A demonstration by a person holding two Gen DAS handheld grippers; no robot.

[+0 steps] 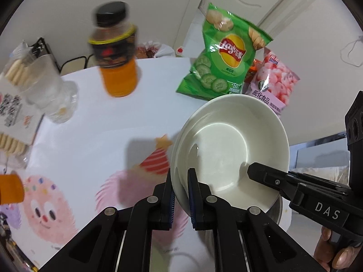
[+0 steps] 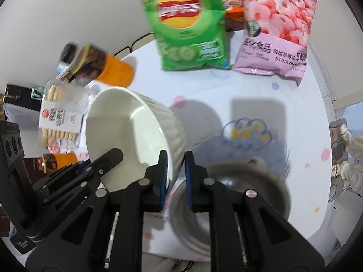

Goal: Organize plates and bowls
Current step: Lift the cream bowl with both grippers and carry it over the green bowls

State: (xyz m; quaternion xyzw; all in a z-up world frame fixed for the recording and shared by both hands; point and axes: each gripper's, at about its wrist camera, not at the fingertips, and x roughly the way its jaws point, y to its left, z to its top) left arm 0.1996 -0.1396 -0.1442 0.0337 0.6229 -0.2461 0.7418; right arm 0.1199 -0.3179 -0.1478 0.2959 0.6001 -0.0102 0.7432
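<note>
White ribbed bowl (image 2: 136, 131), glossy inside, tilted, lifted off table (image 2: 295, 117)

Around you on the white cartoon-print tablecloth (image 2: 261, 95): green chip bag (image 2: 188, 29) at twelve o'clock, upright. Pink strawberry-ring snack bag (image 2: 276, 29) just beside it at one o'clock, an orange packet (image 2: 233, 6) wedged behind the two. Orange drink bottle (image 2: 97, 65), black cap, at ten o'clock. Clear biscuit pack (image 2: 59, 115) near nine o'clock.

black hand-held gripper (image 1: 181, 197), blue pads, silver screws
</note>
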